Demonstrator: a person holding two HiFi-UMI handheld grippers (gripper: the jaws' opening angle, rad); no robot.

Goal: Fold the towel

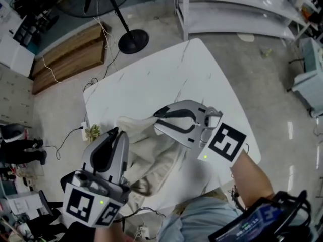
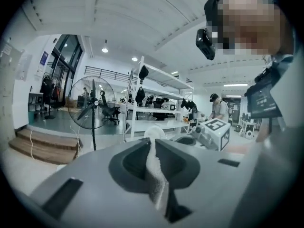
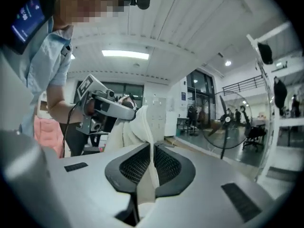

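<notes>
A cream towel [image 1: 151, 155] hangs bunched between my two grippers above the near part of the white table [image 1: 166, 79]. My left gripper [image 1: 117, 131] is shut on one edge of it; in the left gripper view a strip of the towel [image 2: 156, 175] runs pinched between the closed jaws. My right gripper [image 1: 157, 116] is shut on another edge, with the towel [image 3: 148, 170] caught between its jaws and spreading up beyond them. Across that cloth the right gripper view shows the left gripper [image 3: 135, 116].
A standing fan [image 1: 132, 40] is on the floor beyond the table's far left corner. Wooden steps [image 1: 68, 54] lie at the left, white shelving [image 1: 237, 9] at the back right. A cable and power strip [image 1: 83, 130] lie by the table's left side.
</notes>
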